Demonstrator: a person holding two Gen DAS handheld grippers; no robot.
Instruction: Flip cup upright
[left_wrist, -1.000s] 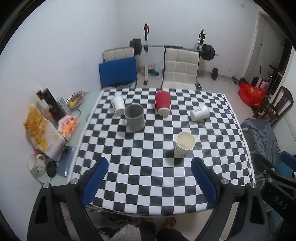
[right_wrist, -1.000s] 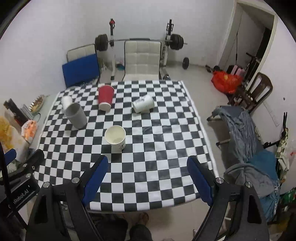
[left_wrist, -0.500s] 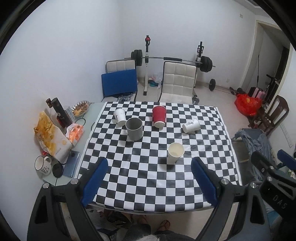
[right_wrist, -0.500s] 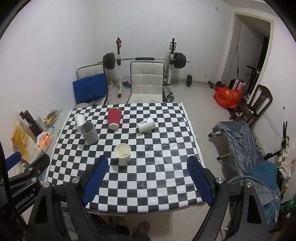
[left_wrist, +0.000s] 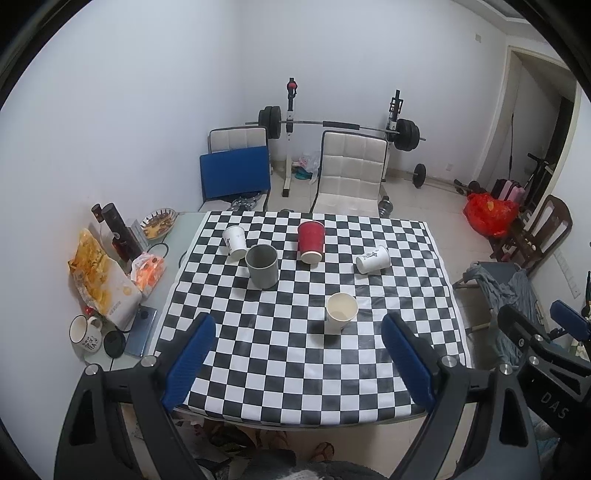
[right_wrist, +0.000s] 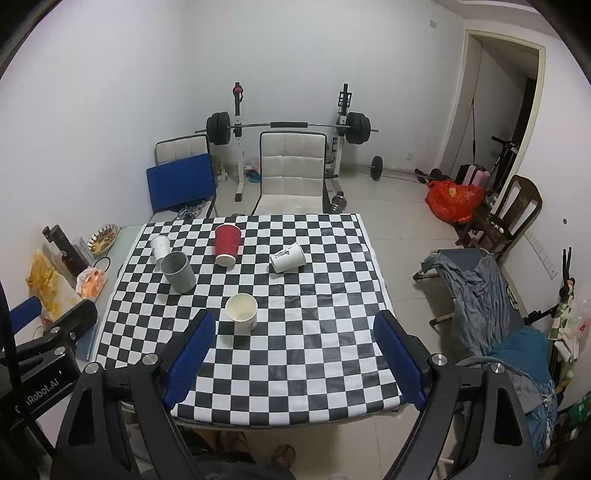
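Several cups sit on the checkered table (left_wrist: 295, 369). A white paper cup (left_wrist: 373, 259) (right_wrist: 287, 257) lies on its side at the right. A red cup (left_wrist: 311, 242) (right_wrist: 226, 245) and a small white cup (left_wrist: 235, 241) (right_wrist: 160, 247) stand upside down at the back. A grey cup (left_wrist: 262, 266) (right_wrist: 178, 271) and a cream paper cup (left_wrist: 340, 312) (right_wrist: 242, 313) stand upright. My left gripper (left_wrist: 295, 362) and right gripper (right_wrist: 291, 362) are both open and empty, high above the table's near edge, far from every cup.
Snack bags (left_wrist: 99, 280), a mug (left_wrist: 83, 332), a phone (left_wrist: 142, 330) and bottles (left_wrist: 118, 232) crowd the table's left strip. Chairs (left_wrist: 351, 173) and a barbell rack (left_wrist: 340, 125) stand behind the table. A cot with clothes (right_wrist: 480, 291) stands at the right.
Both grippers have pulled up and back from the table, so the cups look smaller and farther. Both stay open. No cup has moved.
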